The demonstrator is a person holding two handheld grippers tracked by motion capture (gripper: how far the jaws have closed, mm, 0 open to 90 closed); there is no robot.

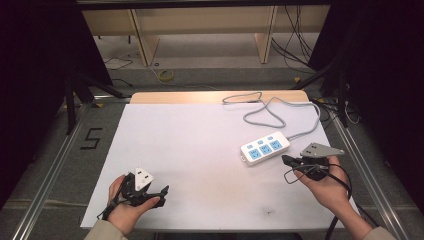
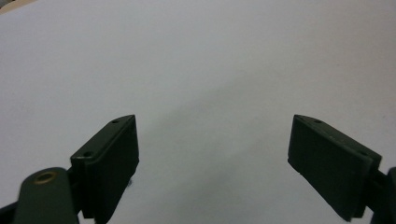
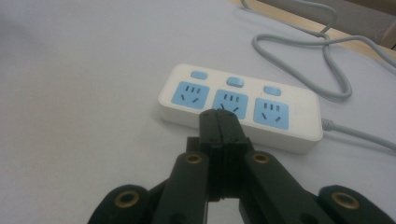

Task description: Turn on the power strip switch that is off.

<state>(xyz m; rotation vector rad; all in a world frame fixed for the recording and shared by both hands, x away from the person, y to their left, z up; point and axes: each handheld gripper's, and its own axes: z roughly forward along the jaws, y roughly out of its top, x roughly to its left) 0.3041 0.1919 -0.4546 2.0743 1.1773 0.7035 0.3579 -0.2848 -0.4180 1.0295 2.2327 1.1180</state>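
Left gripper at 7 o'clock, palm-held, jaws spread wide over bare white table. Right gripper at 4 o'clock, clenched empty, aimed at three-socket power strip just beside.

We see the power strip and its looping cord blocking the tabletop toward its far right corner.

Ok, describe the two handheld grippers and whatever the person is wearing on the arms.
Both grippers are black, linkage-built tools with flat rectangular jaws and brass-coloured pivot rivets. The left gripper carries a pale three-cornered plate with dark marks; the right gripper carries a grey three-cornered plate, and a black cable trails from it. Beige sleeves cover both forearms.
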